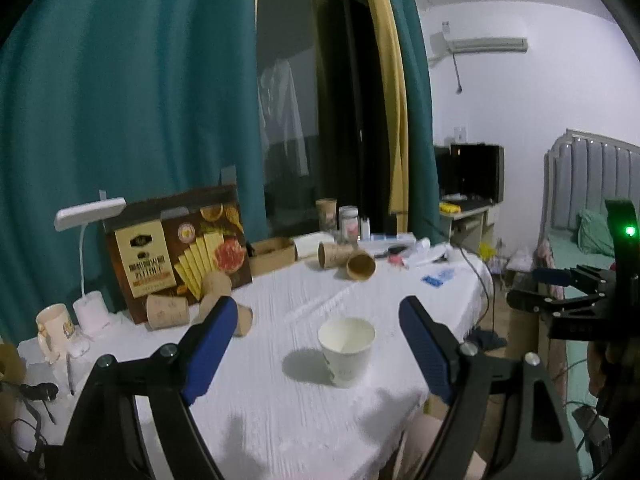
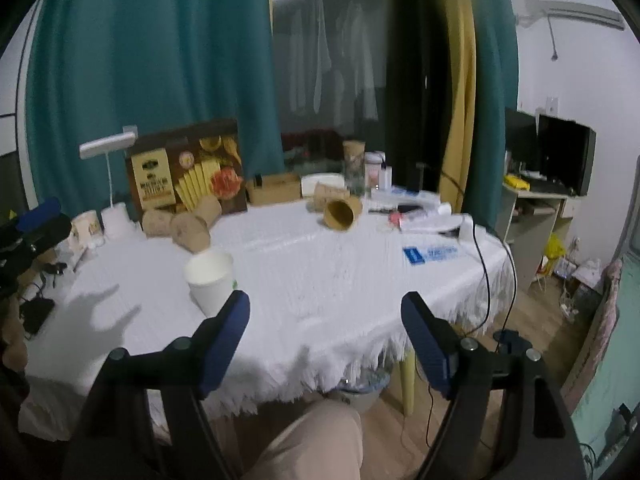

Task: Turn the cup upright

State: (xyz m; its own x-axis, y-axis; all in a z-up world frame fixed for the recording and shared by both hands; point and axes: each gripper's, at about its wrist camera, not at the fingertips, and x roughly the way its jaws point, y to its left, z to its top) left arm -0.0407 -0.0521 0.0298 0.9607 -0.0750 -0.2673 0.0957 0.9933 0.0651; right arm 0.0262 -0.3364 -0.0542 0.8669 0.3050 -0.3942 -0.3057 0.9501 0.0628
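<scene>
A white paper cup [image 1: 347,350] stands upright on the white tablecloth [image 1: 280,420], mouth up. My left gripper [image 1: 316,314] is open, its blue fingers wide on either side of the cup and a little nearer than it, not touching. The cup also shows in the right wrist view [image 2: 210,280], just left of the left finger. My right gripper [image 2: 326,310] is open and empty over the table's front edge. The right gripper also shows in the left wrist view [image 1: 560,288] at the far right.
Several brown paper cups lie on their sides: two at the back [image 1: 352,262], others at the left by a food box [image 1: 180,252]. A white desk lamp [image 1: 90,216], a mug [image 1: 54,326], jars and small items line the back. A black cable [image 2: 480,252] hangs over the right edge.
</scene>
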